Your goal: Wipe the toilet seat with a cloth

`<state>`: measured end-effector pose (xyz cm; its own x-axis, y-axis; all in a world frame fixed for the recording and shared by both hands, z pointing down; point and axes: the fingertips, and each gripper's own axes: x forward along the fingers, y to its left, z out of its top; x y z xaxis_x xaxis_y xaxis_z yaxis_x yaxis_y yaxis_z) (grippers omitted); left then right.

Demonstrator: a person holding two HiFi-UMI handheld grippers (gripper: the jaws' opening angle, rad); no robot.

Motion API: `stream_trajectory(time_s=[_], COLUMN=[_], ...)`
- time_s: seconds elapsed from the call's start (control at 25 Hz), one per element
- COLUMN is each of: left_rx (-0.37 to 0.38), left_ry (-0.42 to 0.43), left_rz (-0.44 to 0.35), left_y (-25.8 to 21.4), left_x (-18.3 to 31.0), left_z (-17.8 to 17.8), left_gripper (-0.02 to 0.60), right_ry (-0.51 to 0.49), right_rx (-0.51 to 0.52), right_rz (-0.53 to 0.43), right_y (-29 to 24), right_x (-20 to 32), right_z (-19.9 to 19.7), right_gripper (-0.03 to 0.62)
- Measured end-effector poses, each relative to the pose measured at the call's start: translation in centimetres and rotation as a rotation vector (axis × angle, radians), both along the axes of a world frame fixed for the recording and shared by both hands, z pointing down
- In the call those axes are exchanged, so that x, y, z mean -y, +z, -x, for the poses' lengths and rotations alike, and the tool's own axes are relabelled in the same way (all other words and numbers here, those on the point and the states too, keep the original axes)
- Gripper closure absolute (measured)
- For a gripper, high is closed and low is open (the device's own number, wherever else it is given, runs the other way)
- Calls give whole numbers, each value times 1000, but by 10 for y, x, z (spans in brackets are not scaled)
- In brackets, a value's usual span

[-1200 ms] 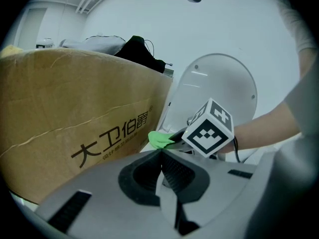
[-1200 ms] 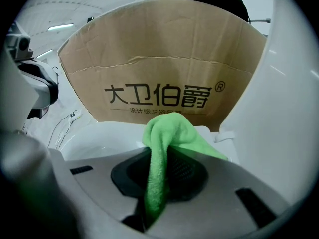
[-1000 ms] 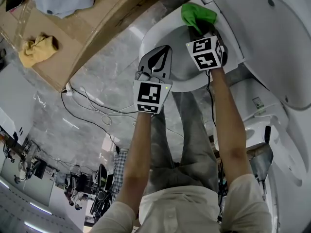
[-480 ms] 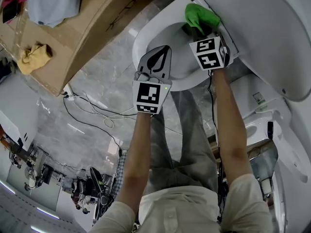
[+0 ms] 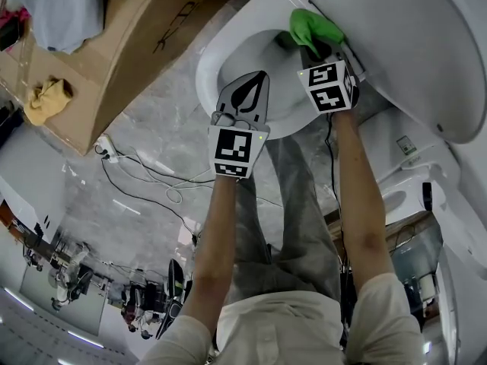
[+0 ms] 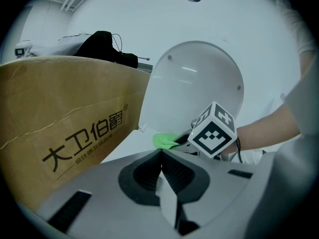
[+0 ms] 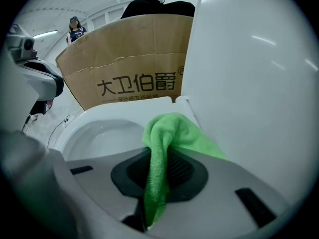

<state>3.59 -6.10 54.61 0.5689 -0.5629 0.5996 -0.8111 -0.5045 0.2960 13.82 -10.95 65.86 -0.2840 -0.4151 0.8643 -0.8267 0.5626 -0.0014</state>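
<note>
Holding the green cloth [image 7: 167, 133] tight, the right gripper [image 5: 317, 53] has its jaws pinched shut on it. The cloth is at the back of the toilet seat [image 5: 217, 63], at about 1 o'clock in the head view, right next to the raised lid [image 5: 426, 44]. The left gripper [image 6: 162, 166] is closed with nothing in it. It hangs over the front of the seat, at about 12 o'clock.

I think the wiping is under way at the back. The front and the side at 11 o'clock may be left to do. The seat looks white all over, so I cannot tell which parts are wiped.

The seat's side at 2 o'clock hides behind the right gripper. Whether the cloth presses on the seat is hard to see.
</note>
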Motion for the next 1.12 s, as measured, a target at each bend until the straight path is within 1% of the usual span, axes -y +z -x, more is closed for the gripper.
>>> stream_trajectory(time_s=[0.52,1.12], left_rx=[-4,-9], left_ry=[63,112], left_rz=[-3,-12], left_y=[-2,-9], left_x=[-15,-38], left_z=[-29,-39], left_gripper=[569,569], right_ry=[67,162], right_rx=[2,-16], right_rz=[3,32], right_y=[-3,-2], right_x=[-34,-88], right_z=[-36,-72], right_gripper=[546,546])
